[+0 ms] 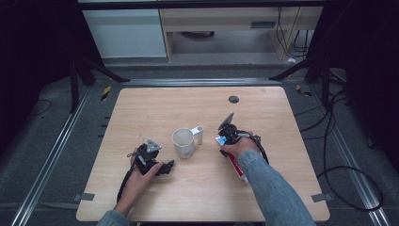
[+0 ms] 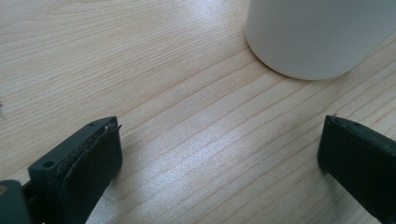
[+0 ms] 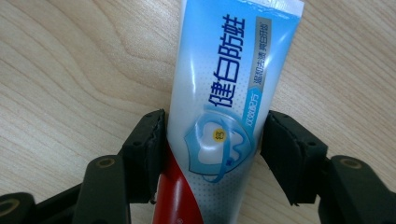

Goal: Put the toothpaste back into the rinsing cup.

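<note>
The tube (image 3: 219,102) lies closest to the right gripper's camera, flat on the table (image 3: 70,70) between that gripper's two jaws. It is a toothpaste tube, blue and white with a red band at its near end and dark blue print along its length. In the right gripper view its long axis runs up and away from the camera, with the flat crimped end farthest off. The left jaw touches the tube's side. The right jaw stands just beside the other side; whether it makes contact cannot be told. The right gripper (image 3: 212,154) therefore brackets the tube at a narrow setting, and a firm clamp cannot be confirmed.

In the high view the tube (image 1: 235,165) lies right of the table's centre, largely under the right hand (image 1: 240,147). Its long axis runs diagonally, from the blue end near the gripper (image 1: 226,134) toward the table's near right.

A white cup (image 1: 183,142) stands at the table's centre, upright, mouth up. A small white cylinder (image 1: 199,134) stands just beside it on the right.

The left gripper (image 1: 165,167) rests near the cup, on its near left side, held by the left hand (image 1: 140,175). In the left gripper view the jaws stand wide apart over bare wood, with the cup's base (image 2: 317,37) ahead and to the right, clear of both jaws.
</note>
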Tool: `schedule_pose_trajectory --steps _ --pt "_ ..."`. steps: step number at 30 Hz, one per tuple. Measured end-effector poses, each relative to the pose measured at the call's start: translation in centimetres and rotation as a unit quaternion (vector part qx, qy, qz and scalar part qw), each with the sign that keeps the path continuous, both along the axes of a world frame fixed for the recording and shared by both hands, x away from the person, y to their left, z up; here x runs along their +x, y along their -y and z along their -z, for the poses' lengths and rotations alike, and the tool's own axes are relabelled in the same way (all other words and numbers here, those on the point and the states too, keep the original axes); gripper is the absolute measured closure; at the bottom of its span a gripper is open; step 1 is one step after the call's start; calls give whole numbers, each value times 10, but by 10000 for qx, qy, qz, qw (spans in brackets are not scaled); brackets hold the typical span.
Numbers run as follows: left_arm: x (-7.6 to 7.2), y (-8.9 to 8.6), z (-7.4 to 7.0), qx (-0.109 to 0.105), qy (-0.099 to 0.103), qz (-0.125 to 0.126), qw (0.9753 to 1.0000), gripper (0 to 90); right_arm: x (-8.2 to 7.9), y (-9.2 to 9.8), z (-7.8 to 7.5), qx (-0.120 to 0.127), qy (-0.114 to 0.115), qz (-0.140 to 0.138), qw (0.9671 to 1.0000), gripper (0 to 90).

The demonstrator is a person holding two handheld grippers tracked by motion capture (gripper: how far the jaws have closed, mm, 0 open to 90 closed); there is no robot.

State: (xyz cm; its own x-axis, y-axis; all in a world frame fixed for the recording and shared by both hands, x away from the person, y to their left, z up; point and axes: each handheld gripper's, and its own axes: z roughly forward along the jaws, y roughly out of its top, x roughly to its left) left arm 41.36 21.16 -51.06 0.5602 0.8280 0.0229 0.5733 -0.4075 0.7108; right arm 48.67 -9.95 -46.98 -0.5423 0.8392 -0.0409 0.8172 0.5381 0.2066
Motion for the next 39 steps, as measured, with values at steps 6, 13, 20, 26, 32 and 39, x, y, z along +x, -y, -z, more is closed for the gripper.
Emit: schedule_pose_trajectory --steps 6,13,20,26,32,39 --pt "0 0 0 -6 -4 0 10000 0 0 -3 0 40 -28 -90 9999 472" --pt "0 0 0 -9 -6 10 10000 0 -1 -2 -6 88 -29 -410 9991 650" --pt "0 0 0 -12 -10 24 10000 0 -3 0 -12 162 -46 -621 9979 718" --pt "0 -1 0 -14 -10 47 10000 0 -5 3 -17 275 17 -750 9968 727" --pt "0 -1 0 -8 -5 51 10000 0 -8 7 -39 284 245 -813 9960 730" --pt "0 -1 0 -4 -3 57 10000 0 -13 15 -64 466 566 -796 9941 731"
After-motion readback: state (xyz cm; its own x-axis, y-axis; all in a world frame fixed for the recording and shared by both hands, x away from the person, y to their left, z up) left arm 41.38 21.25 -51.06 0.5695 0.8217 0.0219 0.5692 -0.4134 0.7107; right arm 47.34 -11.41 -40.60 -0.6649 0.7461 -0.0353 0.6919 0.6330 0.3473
